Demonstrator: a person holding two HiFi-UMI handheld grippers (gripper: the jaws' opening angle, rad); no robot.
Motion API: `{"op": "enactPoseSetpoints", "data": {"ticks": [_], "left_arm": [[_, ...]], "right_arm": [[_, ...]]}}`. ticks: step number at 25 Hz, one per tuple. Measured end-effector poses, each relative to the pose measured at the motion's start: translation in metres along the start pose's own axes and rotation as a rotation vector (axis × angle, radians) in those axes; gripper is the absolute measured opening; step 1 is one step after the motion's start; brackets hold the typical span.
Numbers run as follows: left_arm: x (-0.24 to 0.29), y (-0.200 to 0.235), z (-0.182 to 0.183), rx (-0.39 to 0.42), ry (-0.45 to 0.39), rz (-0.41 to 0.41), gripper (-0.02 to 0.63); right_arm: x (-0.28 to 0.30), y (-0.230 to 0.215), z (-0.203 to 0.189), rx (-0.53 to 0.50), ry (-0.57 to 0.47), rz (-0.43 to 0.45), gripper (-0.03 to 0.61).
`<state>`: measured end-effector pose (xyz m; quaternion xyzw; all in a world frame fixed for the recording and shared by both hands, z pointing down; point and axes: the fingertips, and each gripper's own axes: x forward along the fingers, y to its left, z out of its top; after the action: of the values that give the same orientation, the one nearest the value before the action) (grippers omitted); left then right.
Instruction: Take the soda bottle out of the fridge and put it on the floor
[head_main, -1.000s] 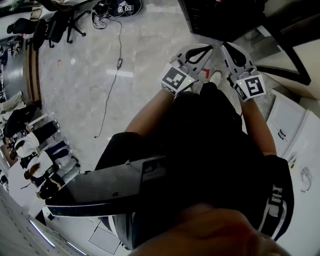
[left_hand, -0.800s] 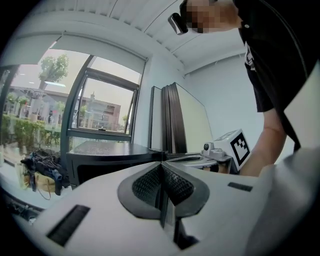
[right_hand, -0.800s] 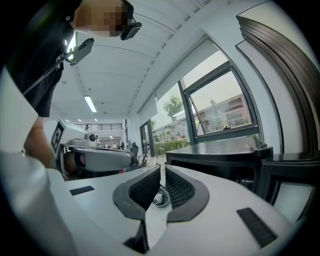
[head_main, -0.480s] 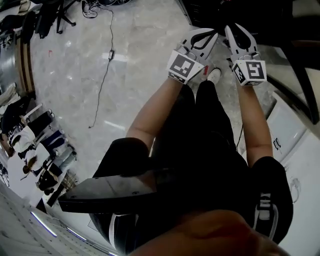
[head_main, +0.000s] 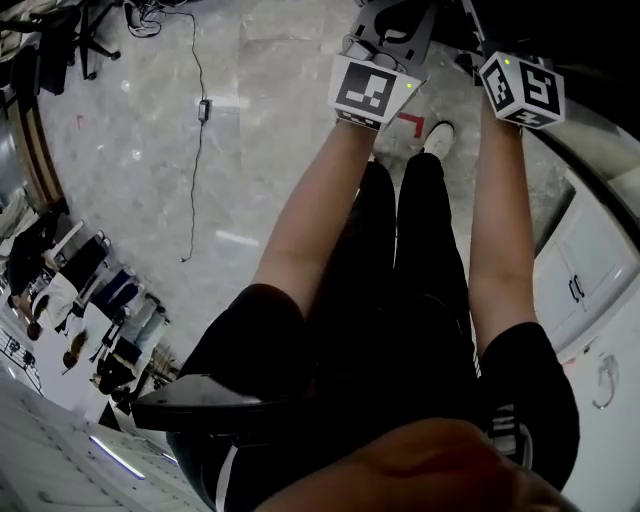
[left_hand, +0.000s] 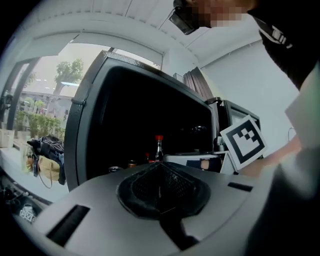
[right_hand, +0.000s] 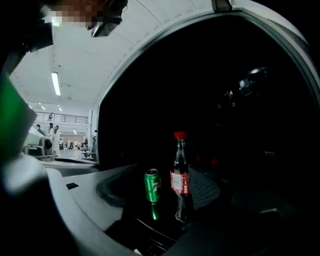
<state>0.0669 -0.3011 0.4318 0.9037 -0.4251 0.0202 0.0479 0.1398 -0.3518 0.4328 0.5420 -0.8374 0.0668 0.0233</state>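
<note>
— Where's the soda bottle (right_hand: 180, 175) now?

— Upright on a shelf inside the dark fridge (right_hand: 250, 65), with a green can (right_hand: 152, 186) just left of it. I haven't lifted it yet.

— And your grip?

— My right gripper (right_hand: 160, 192) has just been opening its jaws. The bottle and the can show in the gap, but no pad presses on either. My left gripper (left_hand: 159, 165) is clenched on nothing. I judge the whole task remains: grasp the bottle, draw it out, stand it on the floor (head_main: 200, 200).
</note>
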Motion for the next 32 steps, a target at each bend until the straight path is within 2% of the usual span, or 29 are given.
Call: {"op": "enactPoseSetpoints", "data": {"ticks": [6, 9, 15, 22, 28, 32], "left_arm": [[0.023, 0.007, -0.012, -0.008, -0.019, 0.021, -0.002], [0.031, 0.013, -0.013, -0.003, -0.026, 0.029, -0.002], [0.039, 0.019, -0.014, -0.014, -0.044, 0.052, -0.002], [0.038, 0.025, -0.014, -0.033, -0.057, 0.071, -0.002], [0.03, 0.023, -0.018, -0.026, -0.039, 0.058, -0.002], [0.021, 0.024, -0.011, -0.008, -0.046, 0.066, -0.002]], "right_arm": [[0.029, -0.032, -0.018, -0.03, 0.011, -0.058, 0.324], [0.047, -0.034, -0.018, -0.033, 0.009, -0.05, 0.339], [0.073, -0.037, -0.012, -0.054, 0.016, -0.049, 0.341], [0.083, -0.049, -0.016, -0.127, 0.058, -0.098, 0.324], [0.076, -0.046, -0.016, -0.126, 0.053, -0.066, 0.319], [0.065, -0.027, 0.004, -0.106, 0.017, -0.021, 0.319]]}}
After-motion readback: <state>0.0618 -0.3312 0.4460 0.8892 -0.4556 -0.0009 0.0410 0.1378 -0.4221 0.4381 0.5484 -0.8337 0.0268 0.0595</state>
